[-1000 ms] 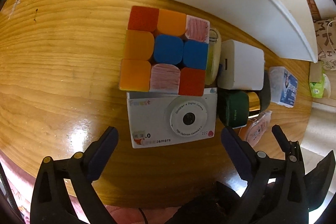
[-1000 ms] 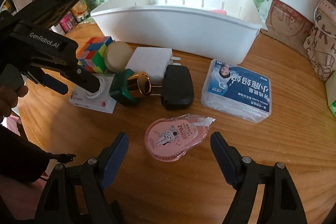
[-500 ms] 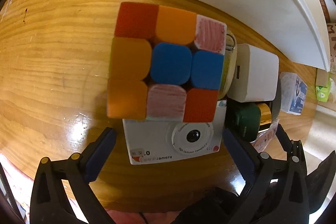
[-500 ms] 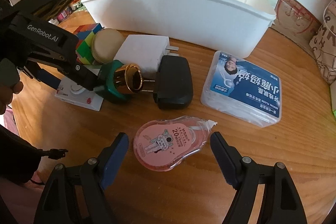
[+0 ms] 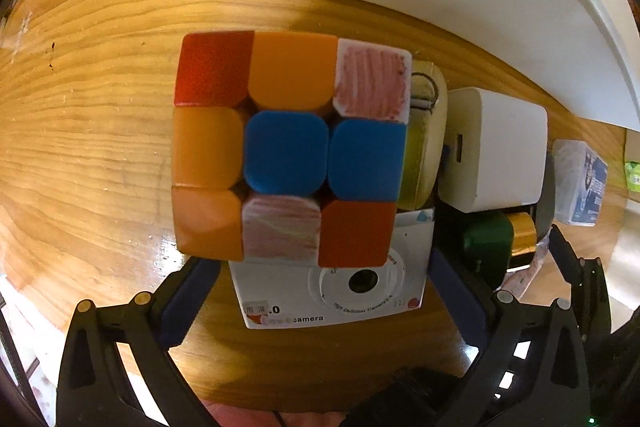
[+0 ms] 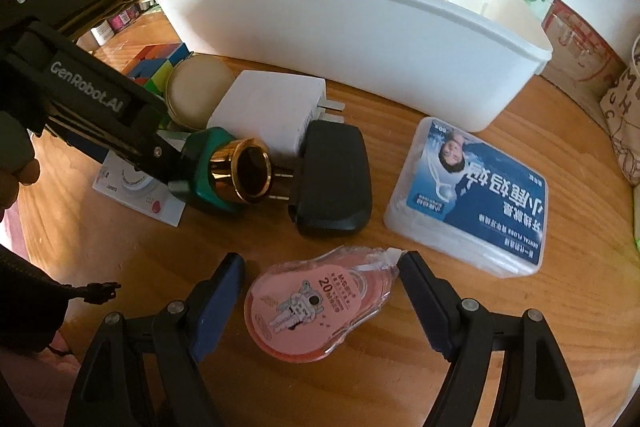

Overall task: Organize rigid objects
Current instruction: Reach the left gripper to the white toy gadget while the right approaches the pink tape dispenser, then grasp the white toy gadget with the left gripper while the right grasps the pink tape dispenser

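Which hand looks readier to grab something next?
Right, probably: its open tongs already straddle the pink correction tape. The left tongs are open around the camera box, below the cube.

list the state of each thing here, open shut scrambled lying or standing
left tongs: open, straddling the cube
right tongs: open, around the correction tape
cube: scrambled
correction tape: lying flat
white bin: open-topped
floss pick box: lid shut
green bottle: on its side

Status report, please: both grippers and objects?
Left gripper open, at cube. Right gripper open, jaws around pink tape dispenser. Bin unobstructed.
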The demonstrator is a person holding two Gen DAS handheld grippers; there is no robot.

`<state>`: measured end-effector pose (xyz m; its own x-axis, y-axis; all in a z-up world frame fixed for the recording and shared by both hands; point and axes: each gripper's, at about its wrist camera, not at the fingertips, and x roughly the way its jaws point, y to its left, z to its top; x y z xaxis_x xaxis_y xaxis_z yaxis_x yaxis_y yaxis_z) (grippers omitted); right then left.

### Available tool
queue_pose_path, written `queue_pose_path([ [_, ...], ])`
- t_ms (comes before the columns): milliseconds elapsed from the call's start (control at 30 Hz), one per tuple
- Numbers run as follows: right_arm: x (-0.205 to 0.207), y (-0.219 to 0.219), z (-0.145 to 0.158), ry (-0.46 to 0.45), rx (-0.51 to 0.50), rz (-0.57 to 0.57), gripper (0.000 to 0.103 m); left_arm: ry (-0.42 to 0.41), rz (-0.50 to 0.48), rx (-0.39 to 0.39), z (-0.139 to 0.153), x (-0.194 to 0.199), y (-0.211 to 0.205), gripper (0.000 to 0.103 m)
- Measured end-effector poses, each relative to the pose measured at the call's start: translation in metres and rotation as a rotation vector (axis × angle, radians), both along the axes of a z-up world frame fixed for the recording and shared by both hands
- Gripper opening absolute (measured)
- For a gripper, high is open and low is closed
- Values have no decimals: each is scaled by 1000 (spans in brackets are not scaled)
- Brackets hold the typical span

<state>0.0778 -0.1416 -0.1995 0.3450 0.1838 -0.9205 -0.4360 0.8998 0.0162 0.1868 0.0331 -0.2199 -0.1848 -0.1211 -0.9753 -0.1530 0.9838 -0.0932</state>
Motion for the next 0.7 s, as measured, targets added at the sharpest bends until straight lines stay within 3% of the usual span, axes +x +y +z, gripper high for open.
queue_pose_path([
  [300,6,10,1,-12,-24,54,71,0,21,25,6,4,6,101],
  [700,-7,4,9,-2,-27,82,70,-21,30,35,19,-2,-7,94],
])
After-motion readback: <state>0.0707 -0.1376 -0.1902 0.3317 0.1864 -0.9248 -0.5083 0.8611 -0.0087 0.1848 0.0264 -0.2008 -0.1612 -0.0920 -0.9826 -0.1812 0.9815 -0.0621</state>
